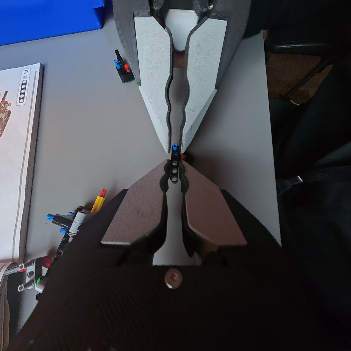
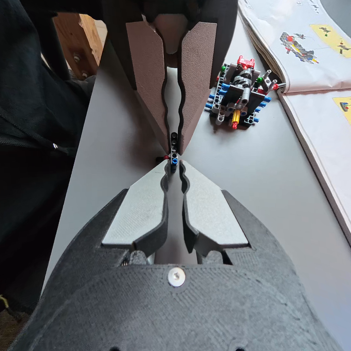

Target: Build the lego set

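Blue box [image 1: 47, 17] at 11 o'clock, contents unseen. Left gripper [image 1: 174, 163] clamps black holed beam [image 1: 174, 169]; right gripper [image 2: 173, 164] narrow around its blue pin [image 2: 174, 161], grip uncertain.

Print sits only on the instruction booklet [image 1: 19, 152].
Its wording stays unquoted; nothing else bears readable marks.

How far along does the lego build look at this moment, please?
Done: a partly built model stands beside the open instruction booklet. In hand: the left gripper pinches a black holed beam while the right gripper closes on a blue pin in it. Left: joining this to the model; a small sub-assembly waits.
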Demonstrator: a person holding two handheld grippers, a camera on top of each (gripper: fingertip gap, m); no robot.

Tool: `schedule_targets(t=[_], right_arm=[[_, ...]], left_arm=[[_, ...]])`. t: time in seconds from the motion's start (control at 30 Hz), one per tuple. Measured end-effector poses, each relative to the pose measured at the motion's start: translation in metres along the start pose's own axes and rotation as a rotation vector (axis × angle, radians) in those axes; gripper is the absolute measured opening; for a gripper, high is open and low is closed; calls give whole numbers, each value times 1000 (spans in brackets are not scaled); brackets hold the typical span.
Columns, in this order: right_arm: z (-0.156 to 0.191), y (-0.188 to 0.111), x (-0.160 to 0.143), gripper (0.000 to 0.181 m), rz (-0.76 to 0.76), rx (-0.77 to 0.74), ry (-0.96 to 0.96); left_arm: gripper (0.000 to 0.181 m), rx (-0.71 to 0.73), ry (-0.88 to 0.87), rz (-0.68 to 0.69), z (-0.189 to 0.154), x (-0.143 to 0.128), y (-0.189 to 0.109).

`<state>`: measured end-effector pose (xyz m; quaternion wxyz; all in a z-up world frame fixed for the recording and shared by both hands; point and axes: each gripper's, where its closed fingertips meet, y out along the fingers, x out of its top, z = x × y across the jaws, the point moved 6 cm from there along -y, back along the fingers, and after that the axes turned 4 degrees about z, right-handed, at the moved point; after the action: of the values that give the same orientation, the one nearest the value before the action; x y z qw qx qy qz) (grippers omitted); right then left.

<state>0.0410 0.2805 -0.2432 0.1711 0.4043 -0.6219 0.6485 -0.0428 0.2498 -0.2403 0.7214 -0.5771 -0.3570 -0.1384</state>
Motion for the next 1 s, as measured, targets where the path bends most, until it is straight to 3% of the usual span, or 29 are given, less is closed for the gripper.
schedule_targets(t=[0.37,1.0], right_arm=[[0,-3,1,4,-30,28,-9],[-2,-3,-2,4,-11,41,17]], left_arm=[[5,-3,0,25,-2,0,4],[4,-63,-89,-78,3,3,-1]])
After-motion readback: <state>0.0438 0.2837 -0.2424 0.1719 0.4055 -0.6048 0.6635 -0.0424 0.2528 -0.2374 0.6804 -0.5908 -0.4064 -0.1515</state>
